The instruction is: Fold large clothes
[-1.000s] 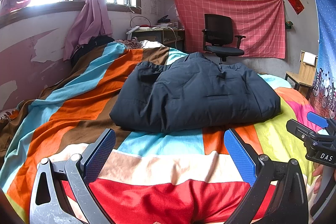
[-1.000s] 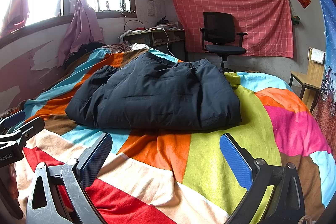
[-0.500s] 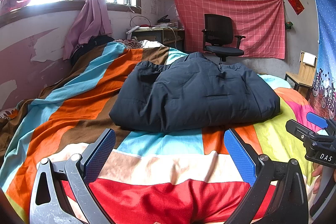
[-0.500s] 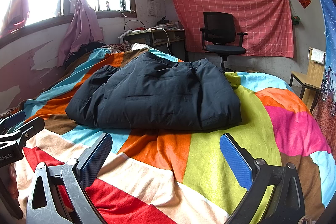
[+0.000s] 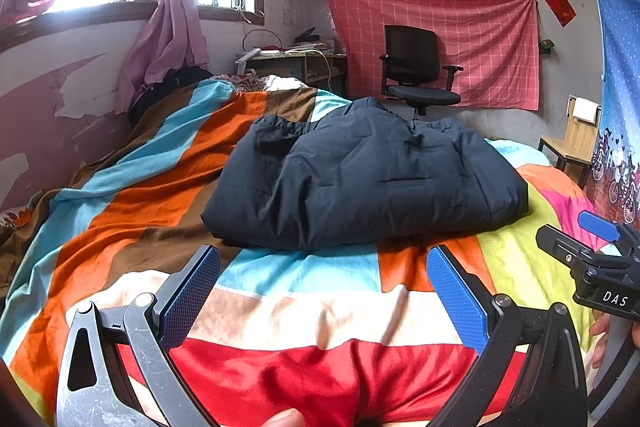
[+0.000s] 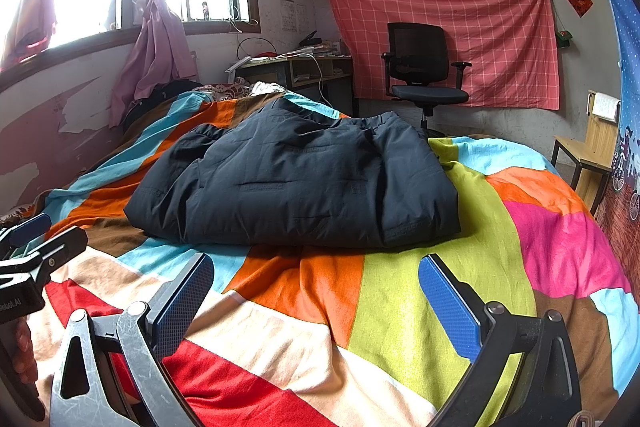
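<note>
A dark navy padded jacket (image 5: 368, 179) lies folded in a thick bundle in the middle of the bed; it also shows in the right wrist view (image 6: 296, 187). My left gripper (image 5: 322, 293) is open and empty, held over the bedspread just in front of the jacket, apart from it. My right gripper (image 6: 316, 297) is open and empty, also short of the jacket's near edge. The right gripper's body shows at the right edge of the left wrist view (image 5: 592, 267). The left gripper's body shows at the left edge of the right wrist view (image 6: 32, 259).
A colourful patchwork bedspread (image 5: 304, 307) covers the bed, also seen in the right wrist view (image 6: 420, 287). A black office chair (image 5: 416, 67), a desk (image 6: 296, 67) and a wooden stool (image 6: 588, 151) stand beyond the bed. The wall and window run along the left.
</note>
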The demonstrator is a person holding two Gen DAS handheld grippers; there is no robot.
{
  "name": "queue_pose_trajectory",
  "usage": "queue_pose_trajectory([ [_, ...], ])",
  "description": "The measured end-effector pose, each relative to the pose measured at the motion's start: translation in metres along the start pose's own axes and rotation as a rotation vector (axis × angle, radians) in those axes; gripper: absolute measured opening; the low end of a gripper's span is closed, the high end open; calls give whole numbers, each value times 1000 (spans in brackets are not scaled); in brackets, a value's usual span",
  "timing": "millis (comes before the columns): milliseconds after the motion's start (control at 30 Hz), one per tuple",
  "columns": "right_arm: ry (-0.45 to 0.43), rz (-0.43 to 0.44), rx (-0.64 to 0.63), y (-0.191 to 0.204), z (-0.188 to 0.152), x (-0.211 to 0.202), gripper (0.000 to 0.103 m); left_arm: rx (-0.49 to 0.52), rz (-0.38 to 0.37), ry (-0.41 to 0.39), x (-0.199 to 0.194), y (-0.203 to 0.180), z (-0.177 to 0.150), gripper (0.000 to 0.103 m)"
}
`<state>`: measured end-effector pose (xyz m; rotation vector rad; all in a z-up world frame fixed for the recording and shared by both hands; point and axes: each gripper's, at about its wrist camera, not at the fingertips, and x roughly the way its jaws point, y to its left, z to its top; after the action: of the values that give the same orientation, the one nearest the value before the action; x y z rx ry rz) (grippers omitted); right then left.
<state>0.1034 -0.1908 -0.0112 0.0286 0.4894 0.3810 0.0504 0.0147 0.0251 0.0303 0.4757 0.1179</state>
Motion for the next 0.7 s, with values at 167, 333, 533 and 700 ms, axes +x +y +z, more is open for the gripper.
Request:
queue_pose_trajectory([
  [167,0,0,0,0,0,0,103,5,4,-1,0,-2,-1,101],
  [333,0,0,0,0,0,0,103,3,1,0,0,0,-2,101],
  [533,0,-1,1,0,0,0,103,-3,-1,-13,-1,2,-3,101],
  [700,1,0,0,0,0,0,103,-2,-2,-11,-1,3,-3,101],
])
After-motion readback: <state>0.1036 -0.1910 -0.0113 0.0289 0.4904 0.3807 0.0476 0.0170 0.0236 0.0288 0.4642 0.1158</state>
